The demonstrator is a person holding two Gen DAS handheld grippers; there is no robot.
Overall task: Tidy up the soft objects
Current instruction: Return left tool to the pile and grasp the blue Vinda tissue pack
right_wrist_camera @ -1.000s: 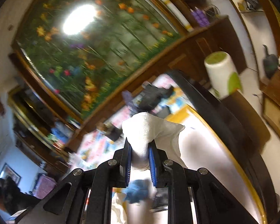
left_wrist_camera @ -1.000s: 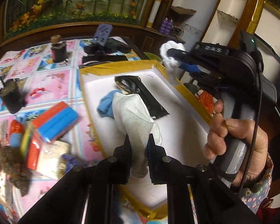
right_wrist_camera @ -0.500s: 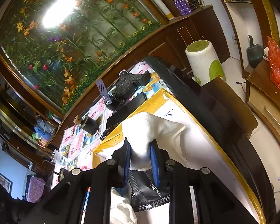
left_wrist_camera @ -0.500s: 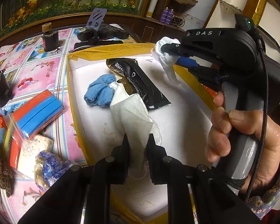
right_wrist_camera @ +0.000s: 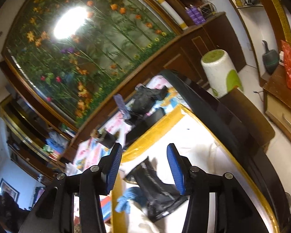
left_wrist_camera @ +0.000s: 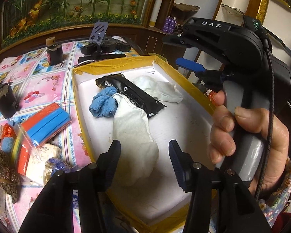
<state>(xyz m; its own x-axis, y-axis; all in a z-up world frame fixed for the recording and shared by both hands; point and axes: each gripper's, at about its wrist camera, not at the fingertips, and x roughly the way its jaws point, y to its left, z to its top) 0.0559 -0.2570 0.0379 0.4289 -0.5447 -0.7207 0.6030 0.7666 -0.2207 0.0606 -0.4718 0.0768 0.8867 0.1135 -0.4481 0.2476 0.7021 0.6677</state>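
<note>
A white box with a yellow taped rim [left_wrist_camera: 114,66] holds a blue cloth [left_wrist_camera: 103,104], a black packet [left_wrist_camera: 133,95] and two white cloths. The long white cloth [left_wrist_camera: 132,128] lies on the box floor. Its near end sits between the jaws of my left gripper [left_wrist_camera: 144,154], which are opening, and the pads stand clear of it. The other white cloth [left_wrist_camera: 157,89] lies crumpled in the far right part. My right gripper [left_wrist_camera: 171,50] hangs above that corner, its jaws opening with nothing between them. In the right wrist view my right gripper [right_wrist_camera: 144,155] frames the black packet [right_wrist_camera: 157,190] and blue cloth [right_wrist_camera: 128,198] below.
Left of the box, the pink flowered tablecloth [left_wrist_camera: 38,83] carries a red and blue sponge pack [left_wrist_camera: 46,122], tissue packets [left_wrist_camera: 42,161], a scouring pad [left_wrist_camera: 2,169] and two dark jars [left_wrist_camera: 54,53]. Black gear [left_wrist_camera: 106,47] sits behind the box. A white and green stool [right_wrist_camera: 221,73] stands on the floor.
Both grippers have opened and let go of their white cloths. The right one's cloth has dropped into the far right of the box; the left one's now lies loose on the box floor.
</note>
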